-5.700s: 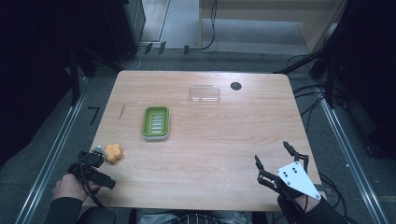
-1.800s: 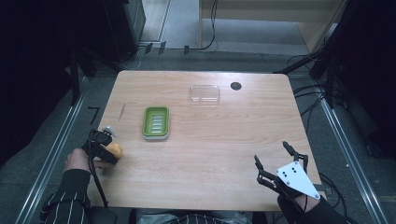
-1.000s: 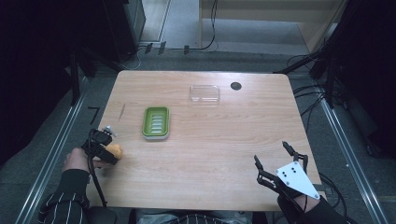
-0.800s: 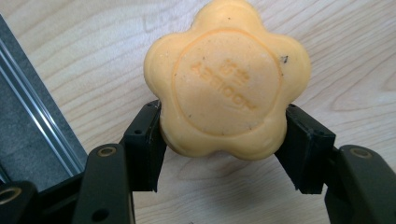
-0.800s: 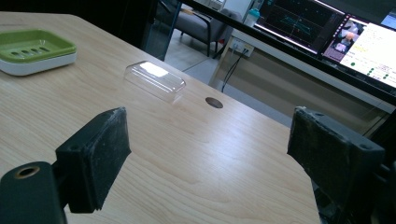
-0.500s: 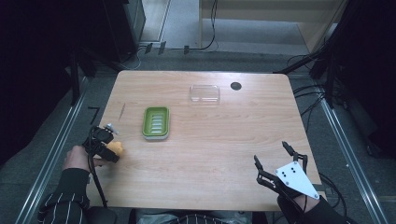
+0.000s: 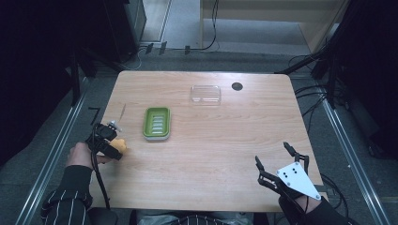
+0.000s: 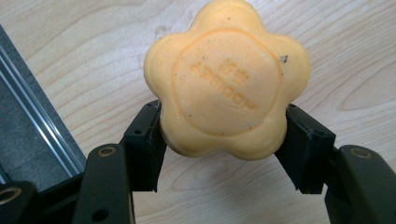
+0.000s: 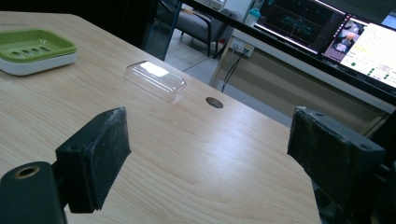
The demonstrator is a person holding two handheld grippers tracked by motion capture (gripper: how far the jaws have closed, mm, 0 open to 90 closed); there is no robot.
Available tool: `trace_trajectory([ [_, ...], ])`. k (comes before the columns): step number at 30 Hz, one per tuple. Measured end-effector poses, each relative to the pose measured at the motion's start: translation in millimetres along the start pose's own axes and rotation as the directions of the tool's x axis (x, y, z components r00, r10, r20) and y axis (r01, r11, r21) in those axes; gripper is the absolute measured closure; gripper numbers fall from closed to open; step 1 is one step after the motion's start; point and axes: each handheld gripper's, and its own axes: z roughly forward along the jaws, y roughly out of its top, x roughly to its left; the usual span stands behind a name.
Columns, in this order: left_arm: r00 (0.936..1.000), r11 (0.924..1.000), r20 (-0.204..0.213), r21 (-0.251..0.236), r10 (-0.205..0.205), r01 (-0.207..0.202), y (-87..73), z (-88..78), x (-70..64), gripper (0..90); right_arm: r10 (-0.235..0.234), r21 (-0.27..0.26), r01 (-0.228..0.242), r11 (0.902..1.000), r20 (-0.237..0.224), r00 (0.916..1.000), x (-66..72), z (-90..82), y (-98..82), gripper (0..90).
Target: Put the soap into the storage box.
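A: Left claw grips the orange soap by its sides, near the worktop's left edge.

B: Progress?

A: Pickup looks done. Soap isn't in the green soap dish yet; the dish sits empty just to its right. Placing is probably what's left.

B: Right claw?

A: Wide apart, holding nothing, at the near right corner. Clear lid lies apart at the back.

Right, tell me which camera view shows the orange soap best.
The left gripper view: the flower-shaped orange soap is close up there, its stamped round face legible as raised lettering, with the left gripper shut on its sides. The high view shows it small, an orange patch mostly behind that gripper, left of the green soap dish.
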Motion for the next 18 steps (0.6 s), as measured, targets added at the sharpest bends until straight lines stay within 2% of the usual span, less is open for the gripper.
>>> trace_trajectory([
  [6,1.0000,1.0000,0.000,-0.001,0.006,-0.006,5.7,-2.0,-0.9,39.7,0.001,-0.001,-0.001,1.0000,0.001,1.0000,-0.1,0.1,-0.1,13.4],
  [18,1.0000,0.9995,-0.004,-0.032,0.004,-0.005,16.9,-6.2,-0.8,39.7,0.000,-0.001,0.000,1.0000,0.002,1.0000,-0.2,0.2,0.0,13.4],
])
